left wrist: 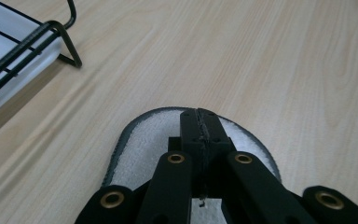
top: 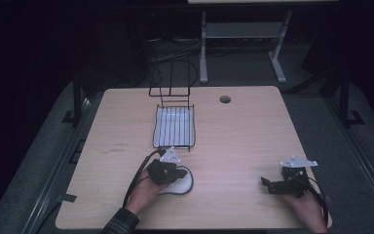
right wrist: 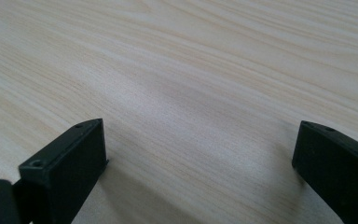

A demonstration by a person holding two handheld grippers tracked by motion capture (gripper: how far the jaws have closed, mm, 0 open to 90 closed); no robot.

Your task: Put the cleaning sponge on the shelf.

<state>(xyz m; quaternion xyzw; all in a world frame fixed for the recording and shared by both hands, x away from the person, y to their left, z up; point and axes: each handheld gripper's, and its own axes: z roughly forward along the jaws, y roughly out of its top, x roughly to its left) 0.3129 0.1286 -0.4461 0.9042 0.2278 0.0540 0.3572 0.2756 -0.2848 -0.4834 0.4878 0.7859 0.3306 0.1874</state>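
- Towelling first: we see a white, fluffy oval pad with a dark grey edge (left wrist: 140,140) lying flat on the pale wood-grain table (top: 243,131), near its front edge and left of centre; in the high view the white oval pad (top: 182,184) sits just in front of the rack.
- We see the left gripper (left wrist: 200,126) right over the pad, its two black jaws pressed together; in the left gripper view a thin seam runs between them, and we cannot tell whether any of the pad's fabric is pinched there.
- From above, the left gripper (top: 168,171) hides much of the pad — its far and right rim stays visible.
- We find the black wire dish rack with a white tray under its bars (top: 174,127) standing at mid-table, with upright wire loops at its far end; nothing lies in it that we can make out.
- Its near corner and one wire foot (left wrist: 70,46) show in the left gripper view, cut off by the frame edge.
- We see the right gripper (top: 272,185) at the table's front right, well apart from the pad, its jaws spread wide over bare wood with nothing between them (right wrist: 200,154).
- A round cable hole (top: 225,99) sits near the far edge.
- Beyond the table the room is dark — we make out only a grey desk frame (top: 243,34).
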